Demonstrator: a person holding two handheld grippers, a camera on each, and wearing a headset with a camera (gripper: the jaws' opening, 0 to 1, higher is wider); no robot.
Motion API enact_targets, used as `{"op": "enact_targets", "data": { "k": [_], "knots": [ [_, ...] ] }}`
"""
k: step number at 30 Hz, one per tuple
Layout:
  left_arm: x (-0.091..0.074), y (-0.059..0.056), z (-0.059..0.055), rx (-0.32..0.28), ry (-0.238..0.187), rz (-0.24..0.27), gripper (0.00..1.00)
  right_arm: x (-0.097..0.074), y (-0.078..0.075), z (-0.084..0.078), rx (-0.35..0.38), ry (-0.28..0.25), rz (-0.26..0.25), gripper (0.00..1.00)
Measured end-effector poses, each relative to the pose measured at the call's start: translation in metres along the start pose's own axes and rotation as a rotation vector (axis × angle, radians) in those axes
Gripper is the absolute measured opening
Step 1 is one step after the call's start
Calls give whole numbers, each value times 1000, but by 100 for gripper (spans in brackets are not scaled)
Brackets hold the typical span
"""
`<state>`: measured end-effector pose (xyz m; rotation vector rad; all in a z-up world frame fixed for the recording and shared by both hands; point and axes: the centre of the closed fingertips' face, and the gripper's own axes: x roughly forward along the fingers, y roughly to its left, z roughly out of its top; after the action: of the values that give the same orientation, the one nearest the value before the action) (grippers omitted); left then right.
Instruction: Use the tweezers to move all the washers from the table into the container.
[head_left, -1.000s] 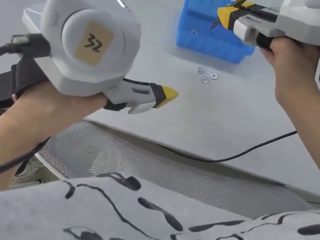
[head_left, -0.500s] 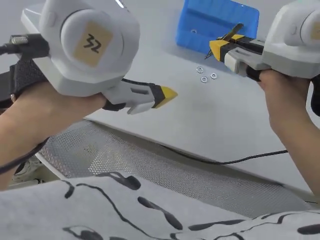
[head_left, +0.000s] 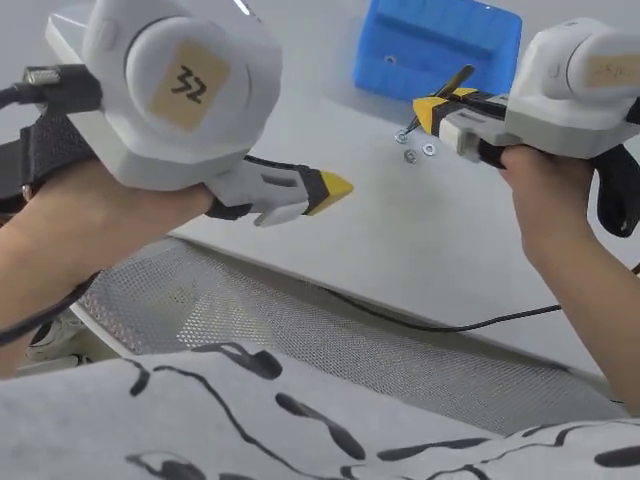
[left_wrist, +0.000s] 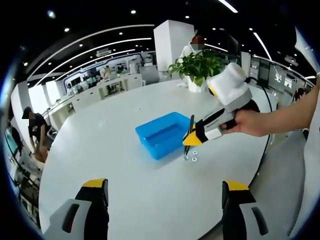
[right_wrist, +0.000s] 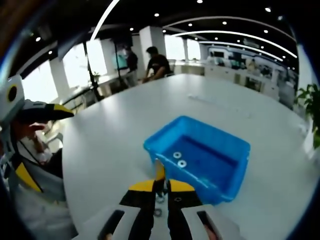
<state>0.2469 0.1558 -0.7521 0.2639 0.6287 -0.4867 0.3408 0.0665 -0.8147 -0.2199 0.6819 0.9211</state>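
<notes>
Yellow-tipped left gripper (head_left: 335, 188) hangs over the white table (head_left: 300, 110), well short of the blue container (head_left: 480, 40), jaws spread wide with nothing between them. Three loose washers (head_left: 409, 157) lie on the table just in front of the container's near wall, and two more washers (right_wrist: 177, 155) already sit inside it. Over to the right gripper (head_left: 428, 108): jaws clamped on the tweezers (head_left: 448, 84), tip down at the loose washer nearest the container. Whether it grips one, I can't tell.

Black cable (head_left: 440, 324), leafy potted plant (left_wrist: 197, 66), grey mesh panel (head_left: 300, 335)
</notes>
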Motion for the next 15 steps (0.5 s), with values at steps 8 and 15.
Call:
{"op": "enact_targets", "data": {
  "k": [8, 15],
  "knots": [
    [2, -2, -1, 10, 8, -6, 96, 0, -1, 0, -31, 5, -9, 4],
    [2, -3, 1, 15, 9, -9, 96, 0, 1, 2, -44, -14, -20, 4]
  ]
}}
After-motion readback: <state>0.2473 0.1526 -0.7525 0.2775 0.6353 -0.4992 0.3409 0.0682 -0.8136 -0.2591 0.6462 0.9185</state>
